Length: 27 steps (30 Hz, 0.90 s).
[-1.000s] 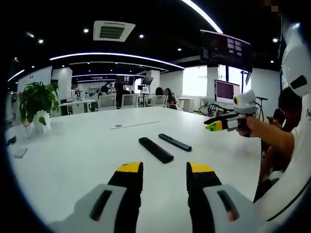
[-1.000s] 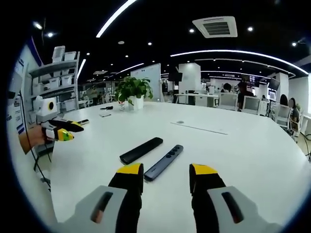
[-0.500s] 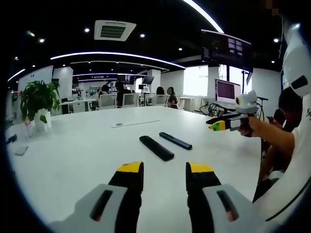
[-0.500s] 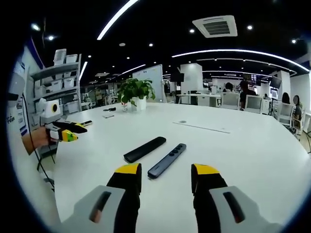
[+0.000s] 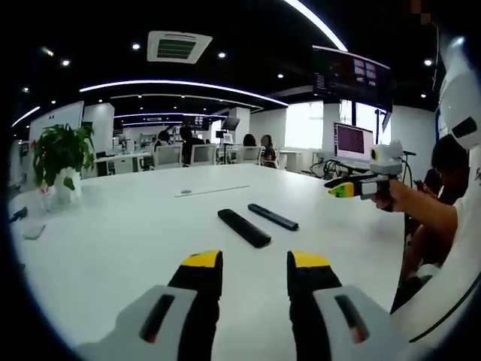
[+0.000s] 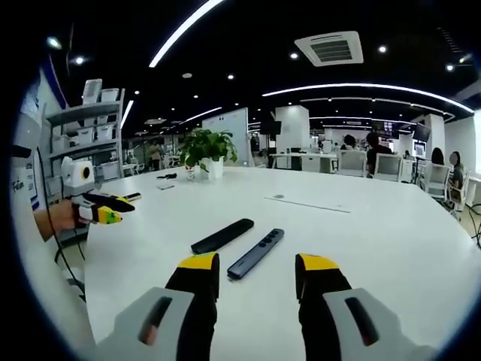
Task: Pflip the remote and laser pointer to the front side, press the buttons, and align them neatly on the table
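A black remote (image 5: 243, 227) and a slimmer dark laser pointer (image 5: 273, 216) lie side by side on the white table (image 5: 113, 241), apart from both grippers. In the right gripper view the remote (image 6: 222, 235) has a plain top, while the pointer (image 6: 256, 253) shows small buttons. My left gripper (image 5: 255, 263) hovers open and empty, short of the remote. My right gripper (image 6: 257, 265) is open too, just short of the pointer. Each gripper appears in the other's view, held by a hand: the right gripper (image 5: 353, 186) and the left gripper (image 6: 98, 210).
A potted plant (image 5: 60, 154) stands near the table's far side with small items beside it. A thin flat strip (image 5: 210, 191) lies beyond the remote. Shelves (image 6: 83, 135) stand off the table's edge. People sit at desks in the background.
Both views have shifted a little with the hands. The remote and the pointer lie where they were, and both grippers are still open and empty.
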### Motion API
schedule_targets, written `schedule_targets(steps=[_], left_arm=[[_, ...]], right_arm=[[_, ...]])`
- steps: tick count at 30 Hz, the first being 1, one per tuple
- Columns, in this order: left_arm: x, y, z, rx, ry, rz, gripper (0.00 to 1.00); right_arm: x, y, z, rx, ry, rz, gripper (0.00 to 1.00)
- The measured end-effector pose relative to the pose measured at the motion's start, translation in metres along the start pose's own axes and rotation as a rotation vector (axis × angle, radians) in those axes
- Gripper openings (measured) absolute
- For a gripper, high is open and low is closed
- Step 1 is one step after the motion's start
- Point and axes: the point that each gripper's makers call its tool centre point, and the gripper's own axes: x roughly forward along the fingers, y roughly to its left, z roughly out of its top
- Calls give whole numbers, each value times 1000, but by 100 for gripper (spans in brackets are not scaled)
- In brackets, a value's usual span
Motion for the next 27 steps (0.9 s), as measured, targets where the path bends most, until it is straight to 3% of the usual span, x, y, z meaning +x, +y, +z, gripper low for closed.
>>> schedule_targets(steps=[27], left_arm=[[0,1,2,10,-2,2,35]], right_arm=[[-10,12,5,-17,-4,23,44]])
